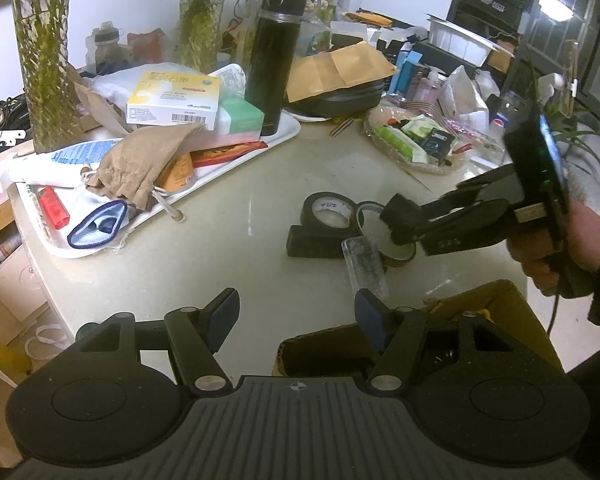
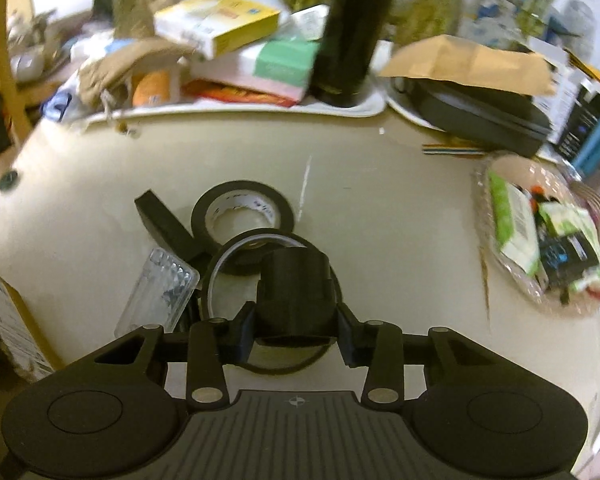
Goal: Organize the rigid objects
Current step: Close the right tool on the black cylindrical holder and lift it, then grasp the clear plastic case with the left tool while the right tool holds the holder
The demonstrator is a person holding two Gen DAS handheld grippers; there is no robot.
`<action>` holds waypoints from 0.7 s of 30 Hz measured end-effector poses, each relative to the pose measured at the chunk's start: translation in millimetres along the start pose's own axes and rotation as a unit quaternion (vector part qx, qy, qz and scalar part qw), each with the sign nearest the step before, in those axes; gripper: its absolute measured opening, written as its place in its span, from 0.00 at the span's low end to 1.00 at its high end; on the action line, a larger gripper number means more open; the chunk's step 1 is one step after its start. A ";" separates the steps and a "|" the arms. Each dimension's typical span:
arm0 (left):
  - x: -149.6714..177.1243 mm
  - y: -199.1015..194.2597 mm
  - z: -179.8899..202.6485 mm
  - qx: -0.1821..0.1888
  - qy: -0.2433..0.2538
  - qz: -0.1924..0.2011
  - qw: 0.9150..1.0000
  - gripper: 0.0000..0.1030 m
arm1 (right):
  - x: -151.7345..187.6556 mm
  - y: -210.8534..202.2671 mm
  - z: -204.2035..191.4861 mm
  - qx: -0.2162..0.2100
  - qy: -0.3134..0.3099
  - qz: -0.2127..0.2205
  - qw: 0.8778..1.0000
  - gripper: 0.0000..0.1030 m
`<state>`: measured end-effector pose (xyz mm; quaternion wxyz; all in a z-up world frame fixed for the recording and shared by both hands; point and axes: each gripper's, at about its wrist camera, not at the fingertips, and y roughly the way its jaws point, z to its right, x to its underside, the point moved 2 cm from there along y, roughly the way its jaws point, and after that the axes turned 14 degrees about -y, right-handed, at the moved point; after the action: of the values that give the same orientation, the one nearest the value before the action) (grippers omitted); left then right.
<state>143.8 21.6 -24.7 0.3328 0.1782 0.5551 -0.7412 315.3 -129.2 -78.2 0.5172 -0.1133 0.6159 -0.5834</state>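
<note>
I had the cardboard box [image 1: 496,300] sitting just below my left gripper [image 1: 296,316], whose jaws stood apart with nothing between them, and I could not tell what already lay in the box, so I judged the sorting barely begun. Ahead of my right gripper [image 2: 296,332] a small cluster still waited on the table [image 2: 380,216]: a black tape roll [image 2: 242,210], a black bar [image 2: 166,226] and a clear plastic case [image 2: 158,292] to its left. The right jaws were clamped on a squat black cylinder [image 2: 296,288] held over a thin dark ring [image 2: 236,256].
</note>
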 end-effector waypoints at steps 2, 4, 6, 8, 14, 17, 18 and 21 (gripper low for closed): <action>0.1 0.0 0.6 0.002 0.001 0.000 1.000 0.61 | 4.1 -8.9 1.7 0.006 0.016 0.008 1.000 0.42; 0.3 0.6 1.5 0.001 0.003 -0.002 1.000 0.61 | 9.1 -18.0 3.4 0.011 0.033 0.017 0.999 0.42; 0.7 1.1 2.8 0.001 0.005 -0.003 1.000 0.61 | 14.3 -26.9 5.5 0.014 0.051 0.023 0.998 0.42; 1.4 1.0 4.7 0.003 0.008 -0.004 1.000 0.61 | 19.0 -36.0 7.5 0.017 0.066 0.030 0.997 0.42; -0.2 1.3 12.9 0.003 0.026 -0.010 1.000 0.61 | 33.8 -64.4 13.1 0.024 0.114 0.052 0.992 0.42; -3.5 4.1 20.2 -0.005 0.042 -0.012 0.999 0.61 | 41.8 -77.1 13.8 0.024 0.136 0.063 0.988 0.42; -5.7 5.9 24.1 -0.009 0.047 -0.013 0.999 0.61 | 44.2 -80.4 13.8 0.023 0.141 0.067 0.987 0.42; -9.2 10.9 31.6 -0.016 0.056 -0.017 0.998 0.61 | 52.8 -90.8 11.0 0.021 0.152 0.078 0.985 0.42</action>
<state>161.3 -7.1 -16.4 0.2907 0.2048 0.5875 -0.7269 258.4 -201.7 -26.6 0.4639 0.0355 0.6819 -0.5644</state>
